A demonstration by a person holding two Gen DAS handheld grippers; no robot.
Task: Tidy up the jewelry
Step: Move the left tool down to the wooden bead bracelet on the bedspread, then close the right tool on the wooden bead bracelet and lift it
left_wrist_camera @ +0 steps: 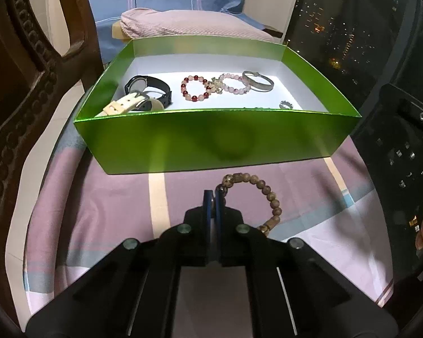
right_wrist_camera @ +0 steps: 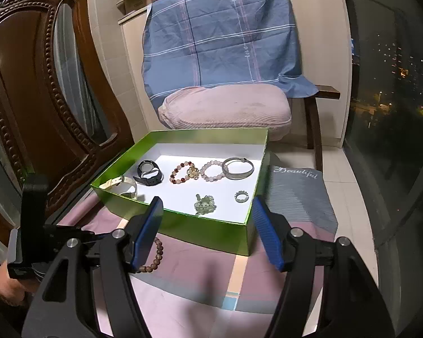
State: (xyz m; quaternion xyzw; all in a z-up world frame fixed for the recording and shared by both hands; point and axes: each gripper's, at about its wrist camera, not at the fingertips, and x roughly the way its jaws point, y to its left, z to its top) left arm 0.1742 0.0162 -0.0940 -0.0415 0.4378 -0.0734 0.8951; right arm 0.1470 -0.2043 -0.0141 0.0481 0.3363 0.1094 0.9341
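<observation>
A brown wooden-bead bracelet (left_wrist_camera: 265,194) lies on the pink striped cloth just in front of the green box (left_wrist_camera: 211,140). My left gripper (left_wrist_camera: 213,193) is shut, its blue pads pinching the bracelet's left end. In the right wrist view the bracelet (right_wrist_camera: 158,253) shows partly behind my left finger. My right gripper (right_wrist_camera: 206,200) hovers open and empty before the box's (right_wrist_camera: 206,231) front wall. Inside lie a black watch (left_wrist_camera: 149,87), a cream watch (left_wrist_camera: 129,105), a red-and-pink bead bracelet (left_wrist_camera: 194,88), a pink bead bracelet (left_wrist_camera: 235,84), a silver bangle (left_wrist_camera: 258,81), a ring (right_wrist_camera: 242,196) and a green jade piece (right_wrist_camera: 204,204).
A carved wooden chair (right_wrist_camera: 42,84) stands close on the left. Behind the box is a chair with a pink cushion (right_wrist_camera: 225,107) and a blue plaid cloth (right_wrist_camera: 220,36). A grey cloth (right_wrist_camera: 299,194) lies right of the box. A dark window fills the right side.
</observation>
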